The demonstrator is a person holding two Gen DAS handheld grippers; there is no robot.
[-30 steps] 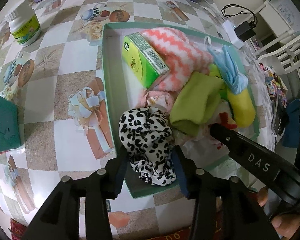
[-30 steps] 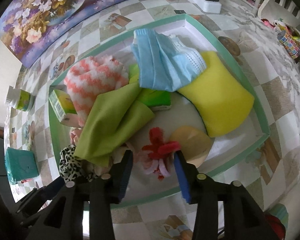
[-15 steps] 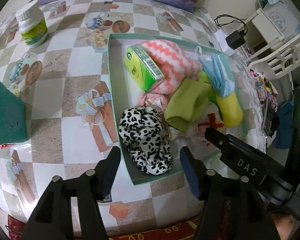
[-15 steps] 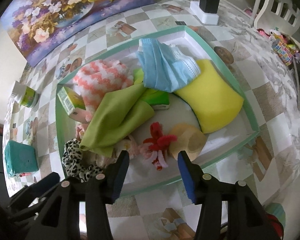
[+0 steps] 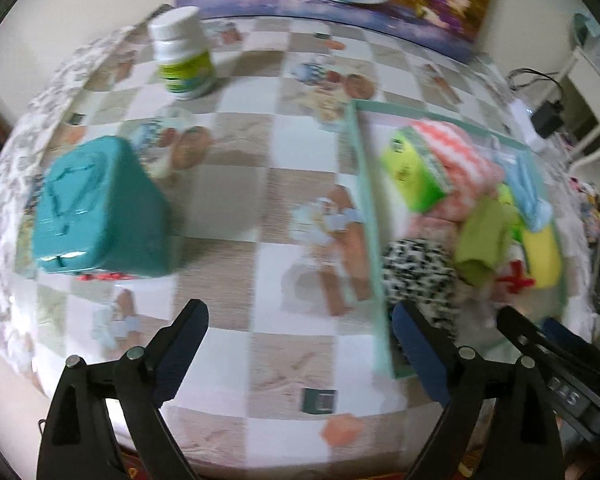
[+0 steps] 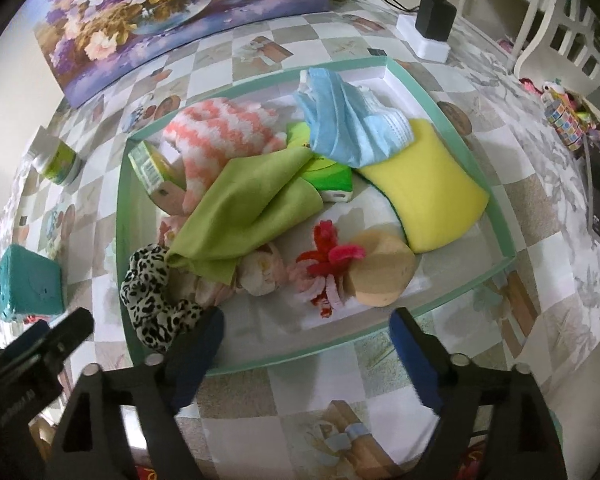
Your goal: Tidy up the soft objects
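Note:
A shallow green-rimmed tray (image 6: 120, 216) holds soft things: a leopard-print scrunchie (image 6: 156, 300), a green cloth (image 6: 252, 208), a pink-and-white fuzzy sock (image 6: 220, 128), a blue face mask (image 6: 348, 120), a yellow sponge (image 6: 428, 192), a red-and-pink scrunchie (image 6: 328, 264) and a tan puff (image 6: 380, 276). The tray (image 5: 364, 208) sits right in the blurred left wrist view, with the leopard scrunchie (image 5: 416, 268) at its near corner. My left gripper (image 5: 300, 340) is open and empty over the tablecloth, left of the tray. My right gripper (image 6: 304, 340) is open and empty at the tray's near rim.
A teal box (image 5: 96, 208) and a white-capped bottle (image 5: 182, 56) stand on the checkered tablecloth left of the tray. A green carton (image 6: 152, 168) lies in the tray. A charger and power strip (image 6: 432, 28) sit at the back right. A floral painting (image 6: 172, 8) leans behind.
Both grippers opened wide and pulled back from the tray. The left one let go of the leopard scrunchie and swung left; the right one left the red-and-pink scrunchie lying in the tray.

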